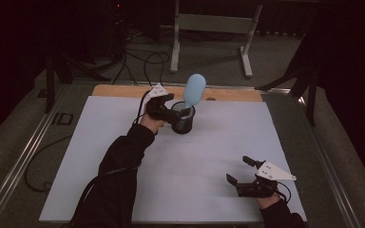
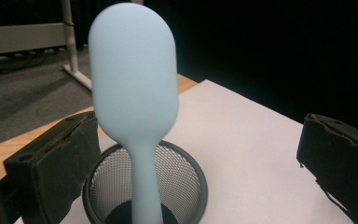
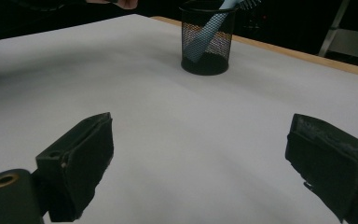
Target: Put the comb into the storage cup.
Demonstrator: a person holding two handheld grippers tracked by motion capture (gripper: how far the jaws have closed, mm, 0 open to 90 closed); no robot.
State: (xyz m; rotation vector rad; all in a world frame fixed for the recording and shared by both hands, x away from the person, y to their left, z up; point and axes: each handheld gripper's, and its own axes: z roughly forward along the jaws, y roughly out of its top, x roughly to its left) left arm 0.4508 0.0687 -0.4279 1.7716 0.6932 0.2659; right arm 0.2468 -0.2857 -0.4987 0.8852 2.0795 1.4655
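A pale blue spatula point(image 1: 193, 90) stands handle-down in a black mesh cup point(image 1: 182, 118) near the table's far middle. My left gripper point(image 1: 170, 105) is open right at the cup's left side, its jaws spread either side of the spatula point(image 2: 133, 93) above the cup's rim point(image 2: 193, 161) without touching it. My right gripper point(image 1: 240, 170) is open low over the near right of the white sheet, nothing between its jaws. From it the cup point(image 3: 207, 44) with the slanting spatula handle point(image 3: 207, 30) stands far ahead.
The white sheet point(image 1: 123, 156) covers the table, with a wooden strip point(image 1: 119, 90) at the far edge. Beyond the table are a metal frame point(image 1: 214, 28) and cables point(image 1: 142, 59) on a grey floor.
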